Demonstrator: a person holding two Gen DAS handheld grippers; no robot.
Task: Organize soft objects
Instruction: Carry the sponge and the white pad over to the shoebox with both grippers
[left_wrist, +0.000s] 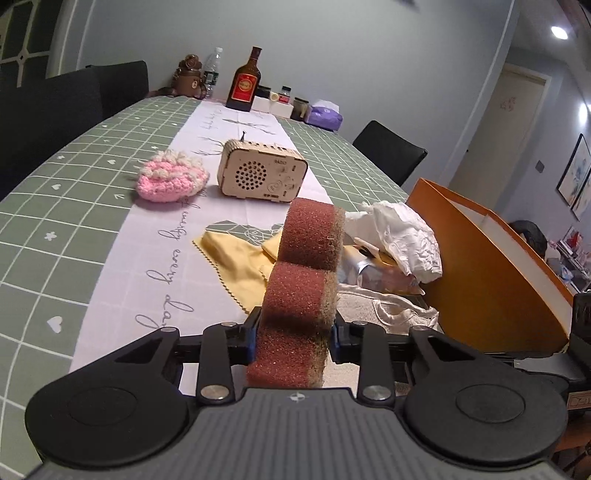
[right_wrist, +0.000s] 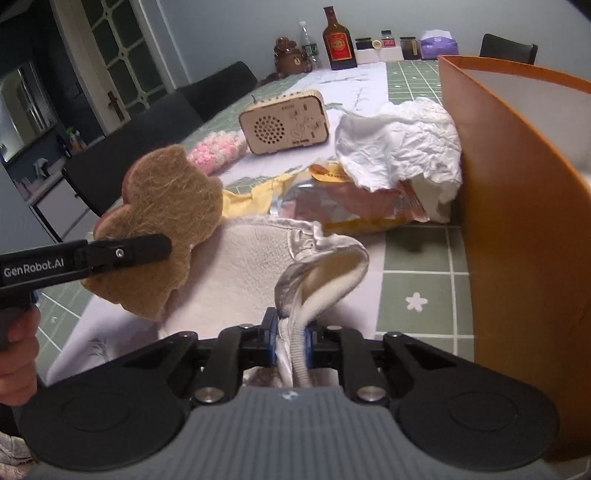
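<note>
My left gripper (left_wrist: 295, 332) is shut on a brown scalloped sponge (left_wrist: 304, 280) and holds it upright above the table; the sponge also shows in the right wrist view (right_wrist: 162, 225), held by the left gripper's finger (right_wrist: 122, 253). My right gripper (right_wrist: 291, 339) is shut on the silver-trimmed edge of a white fleecy cloth (right_wrist: 258, 266) and lifts that edge. The cloth shows in the left wrist view (left_wrist: 373, 302). A yellow cloth (left_wrist: 236, 258), a pink crocheted piece (left_wrist: 171, 181) and a crumpled white bag (left_wrist: 402, 232) lie on the table.
An orange box (right_wrist: 517, 206) stands open at the right, close to the cloth. A wooden radio (left_wrist: 264, 171) sits mid-table. A foil snack packet (right_wrist: 354, 206) lies under the white bag. Bottles, jars and a bear figure (left_wrist: 190, 75) stand at the far end. Dark chairs surround the table.
</note>
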